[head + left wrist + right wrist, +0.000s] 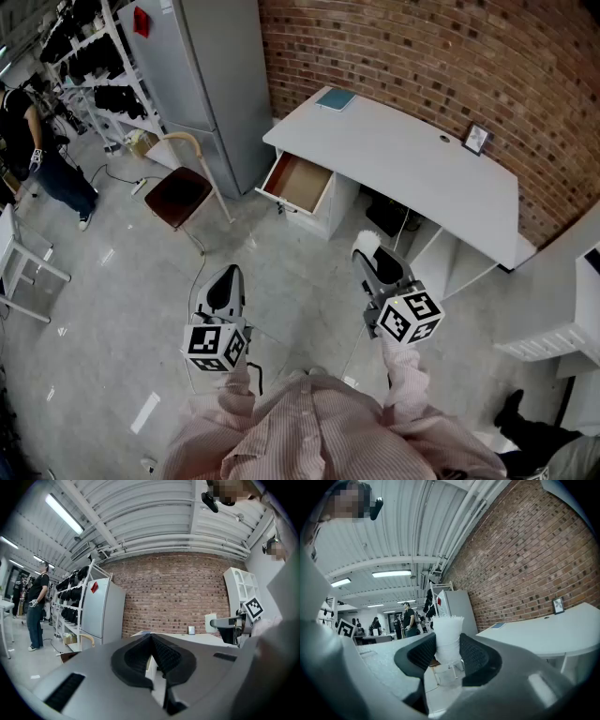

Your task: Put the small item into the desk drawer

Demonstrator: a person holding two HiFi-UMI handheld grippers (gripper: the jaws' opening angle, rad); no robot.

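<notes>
One small white frill-topped item [449, 623] stands clamped between the jaws of my right gripper [448, 652], poking above them; my left gripper [152, 654] is closed, empty.

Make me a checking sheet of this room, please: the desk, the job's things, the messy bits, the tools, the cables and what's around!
Surface: white desk, top mostly bare.
Job's things: small white item held in the right tool; drawer open, looks empty inside.
Clutter: teal notebook and picture frame on the desk.
Tools: left tool shut, nothing in it; right tool shut on the small white item.
Cables: thin cable on the floor near the chair.
Surroundings: brick wall, grey cabinet, a person at far left.
</notes>
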